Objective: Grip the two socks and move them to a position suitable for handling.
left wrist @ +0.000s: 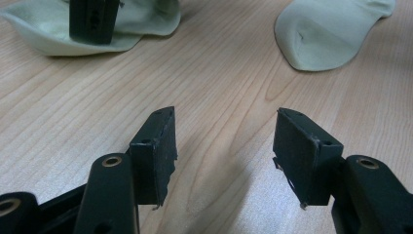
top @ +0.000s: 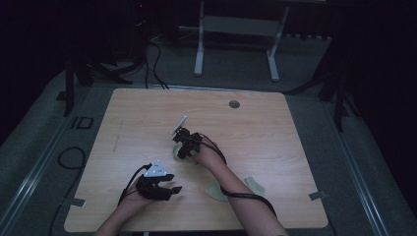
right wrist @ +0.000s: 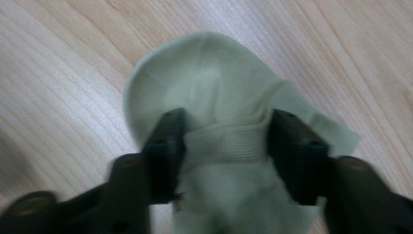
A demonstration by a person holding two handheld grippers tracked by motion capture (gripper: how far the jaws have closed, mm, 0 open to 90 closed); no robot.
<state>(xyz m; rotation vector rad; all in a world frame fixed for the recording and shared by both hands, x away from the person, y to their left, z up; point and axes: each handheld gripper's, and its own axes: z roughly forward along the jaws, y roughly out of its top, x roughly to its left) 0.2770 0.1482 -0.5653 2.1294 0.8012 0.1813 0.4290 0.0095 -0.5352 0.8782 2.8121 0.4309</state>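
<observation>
One sock between right fingers (perhaps pinched).

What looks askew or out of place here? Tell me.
The pale green sock under the right gripper lies bunched and folded, cuff rumpled between the jaws. A second sock lies apart near the table's front edge. Nothing looks spilled or damaged.

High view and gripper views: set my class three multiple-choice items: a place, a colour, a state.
1. Where is the right gripper? A astride a soft fabric sock; B at a round hole; C off the light wooden table.
2. That sock's colour? A red; B pale green; C blue.
3. The left gripper fingers? A shut on a sock; B open, empty; C shut on a cable.
Key: A, its fingers flank the sock; B, the fabric looks pale green; B, bare wood shows between them.
</observation>
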